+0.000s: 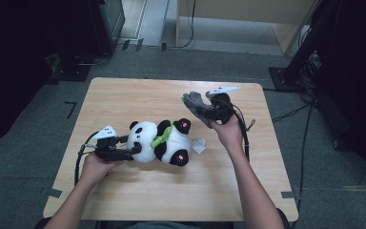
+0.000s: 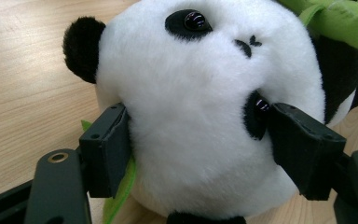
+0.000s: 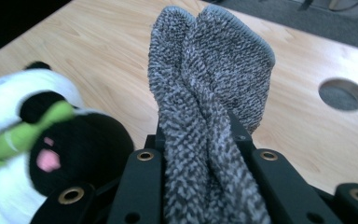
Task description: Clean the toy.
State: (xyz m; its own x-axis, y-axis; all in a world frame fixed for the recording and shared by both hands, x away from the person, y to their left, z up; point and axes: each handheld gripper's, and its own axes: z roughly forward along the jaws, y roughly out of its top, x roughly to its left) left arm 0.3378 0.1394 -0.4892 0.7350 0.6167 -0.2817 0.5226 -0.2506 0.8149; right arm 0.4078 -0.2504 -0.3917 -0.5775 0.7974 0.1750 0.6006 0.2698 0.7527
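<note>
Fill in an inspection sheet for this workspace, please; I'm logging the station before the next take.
Surface: wooden table, bare light top with a round hole near one edge.
Job's things: plush panda lying on its side mid-table, with a green strip across its body; grey knitted sock lifted off the table.
Clutter: nothing seen.
Grippers: left gripper closed on the panda's head, pads pressing into the fur; right gripper shut on the sock, raised above the far right of the table.
Cables: one black cable trails from the left gripper, another runs back along the right forearm; more cables on the floor at right.
Surroundings: grey carpet, dark equipment stands at both sides.
</note>
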